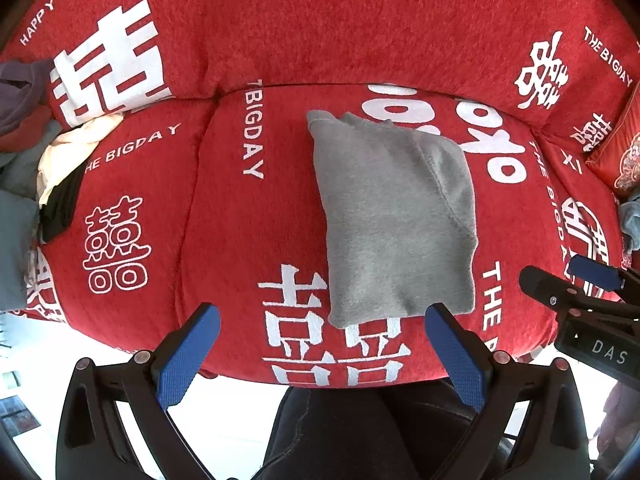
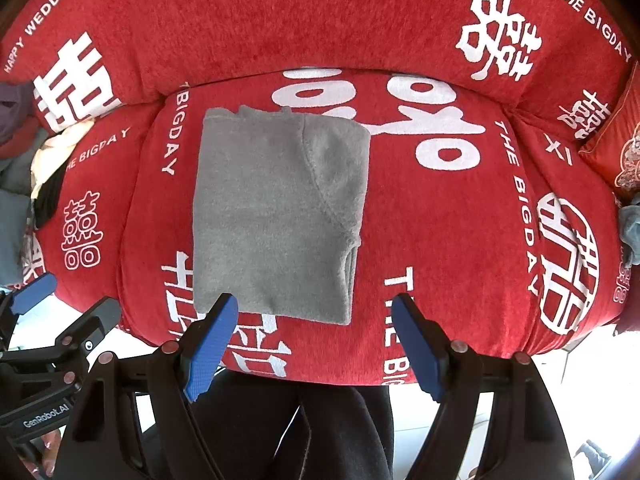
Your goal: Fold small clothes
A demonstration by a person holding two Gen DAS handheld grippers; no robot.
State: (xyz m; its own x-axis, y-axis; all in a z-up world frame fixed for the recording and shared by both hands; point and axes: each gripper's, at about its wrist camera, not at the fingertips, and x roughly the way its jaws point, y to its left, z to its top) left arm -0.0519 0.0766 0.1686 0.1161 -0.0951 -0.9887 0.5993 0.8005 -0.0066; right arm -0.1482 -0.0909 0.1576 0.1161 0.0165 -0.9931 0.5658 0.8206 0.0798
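A small grey fleece garment lies folded into a rough rectangle on the red sofa seat; it also shows in the right wrist view. My left gripper is open and empty, held just before the garment's near edge. My right gripper is open and empty, also at the near edge, its left finger over the garment's near left corner. The right gripper shows at the right of the left wrist view, and the left gripper at the left of the right wrist view.
A pile of other clothes, cream, black, grey and purple, lies on the left seat. A red embroidered cushion and a blue-grey cloth sit at the right. The person's dark trousers are below the seat's front edge.
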